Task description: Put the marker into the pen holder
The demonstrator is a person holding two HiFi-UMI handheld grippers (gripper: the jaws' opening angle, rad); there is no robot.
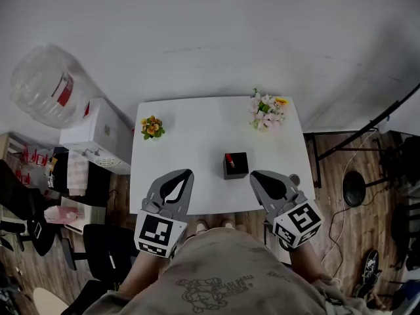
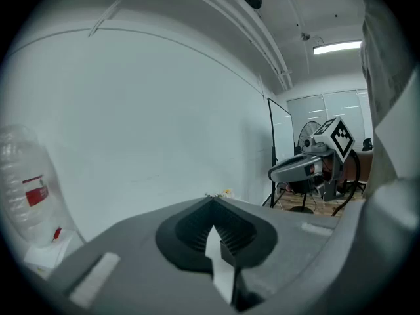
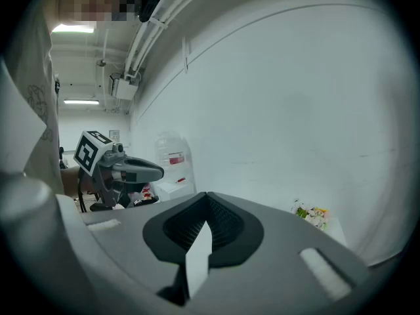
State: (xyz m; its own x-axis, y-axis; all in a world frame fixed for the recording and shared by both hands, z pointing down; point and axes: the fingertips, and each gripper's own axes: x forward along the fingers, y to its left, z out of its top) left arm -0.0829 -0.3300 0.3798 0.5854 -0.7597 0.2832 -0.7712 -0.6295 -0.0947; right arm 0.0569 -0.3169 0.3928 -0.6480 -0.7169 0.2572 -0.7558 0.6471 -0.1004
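Red marker (image 1: pixel 230 159) pokes up from the black square pen holder (image 1: pixel 237 170) near the white desk's (image 1: pixel 197 133) front edge — between grey left gripper (image 1: pixel 188 173) and grey right gripper (image 1: pixel 253 174), nearer the right — both clenched, empty.

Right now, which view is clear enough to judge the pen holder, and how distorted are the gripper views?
Head view: dim, dark corners, yet the pen holder reads sharp on the white table. Left gripper view: strong fisheye, black round border, ceiling light glaring. Right gripper view: same bending, shut jaws fill the bottom, holder out of view.
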